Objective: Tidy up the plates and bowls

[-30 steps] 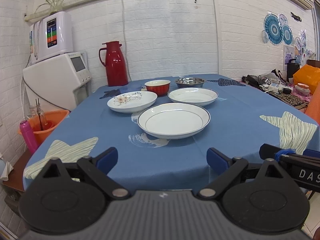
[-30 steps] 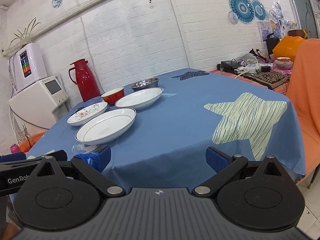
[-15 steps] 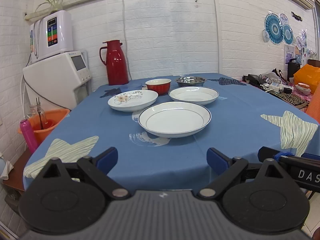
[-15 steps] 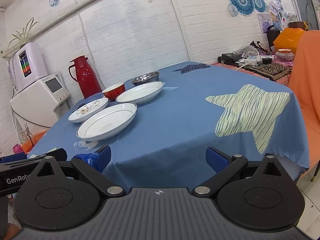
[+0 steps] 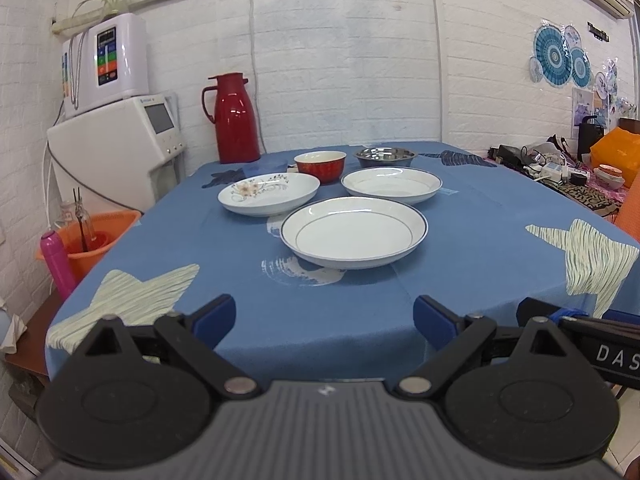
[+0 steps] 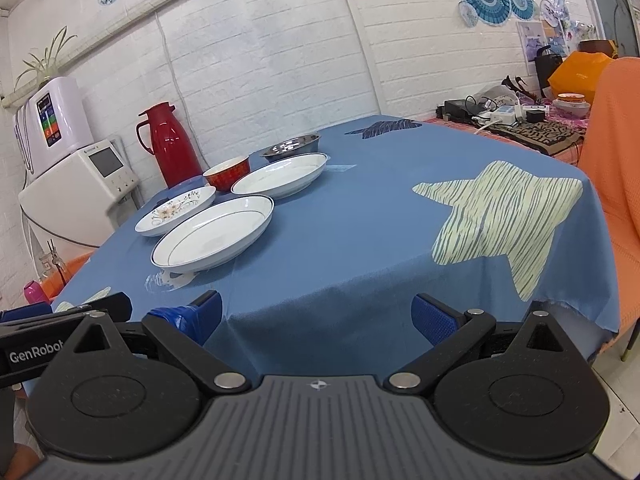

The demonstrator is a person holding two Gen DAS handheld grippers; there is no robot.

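On the blue tablecloth point(image 5: 460, 248) stand three plates and two bowls. Nearest is a white blue-rimmed plate point(image 5: 354, 232) point(image 6: 214, 234). Behind it to the left lies a flowered plate point(image 5: 269, 193) point(image 6: 175, 210), to the right a second white plate point(image 5: 392, 185) point(image 6: 280, 173). A red bowl point(image 5: 321, 165) point(image 6: 227, 172) and a steel bowl point(image 5: 385, 157) point(image 6: 291, 147) sit furthest back. My left gripper point(image 5: 324, 320) is open and empty at the table's near edge. My right gripper point(image 6: 316, 318) is open and empty too, to the right of the left one.
A red thermos point(image 5: 235, 118) stands at the table's far left corner. White appliances point(image 5: 116, 136) and an orange bucket point(image 5: 86, 240) are left of the table. A cluttered side table point(image 5: 560, 168) and an orange-covered chair point(image 6: 612, 152) are on the right.
Both grippers have lifted slightly and edged toward the table; the right view has tilted and swung a little. The dishes have not moved.
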